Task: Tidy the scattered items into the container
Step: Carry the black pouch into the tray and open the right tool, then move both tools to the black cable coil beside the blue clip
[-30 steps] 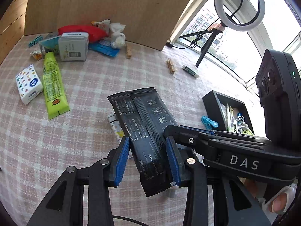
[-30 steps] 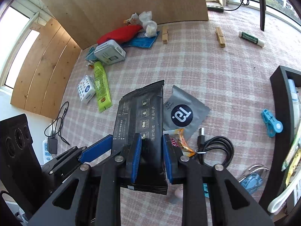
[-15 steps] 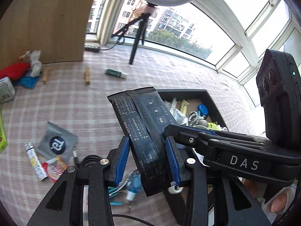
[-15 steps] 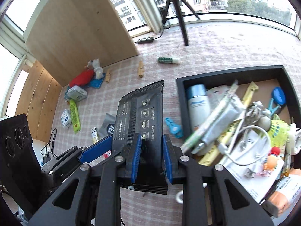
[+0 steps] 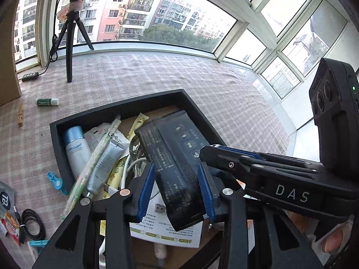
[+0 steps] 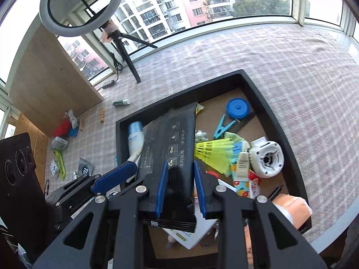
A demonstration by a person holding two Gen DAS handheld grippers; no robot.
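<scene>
Sunlit checked bench (image 5: pixel 157 71): both grippers, left (image 5: pixel 177 186) and right (image 6: pixel 180 186), clamp one black pack (image 5: pixel 172 157) above the well-filled tray (image 6: pixel 278 121). Pack not yet dropped; tube (image 5: pixel 47 101), pegs and packets remain outside.

Black left claw (image 5: pixel 177 189), blue ribbed pads, copper and silver screws, white "DAS" lettering.

A pink checked cloth (image 5: pixel 157 76) covers the surface. On it sit a black tray (image 6: pixel 264 94), a tripod (image 5: pixel 69 51), a green-and-white tube (image 5: pixel 47 101), 1 wooden peg (image 5: pixel 20 118), a blue clip (image 5: pixel 55 180) (just beside the tray) and a coiled black cable (image 5: pixel 31 226).
</scene>
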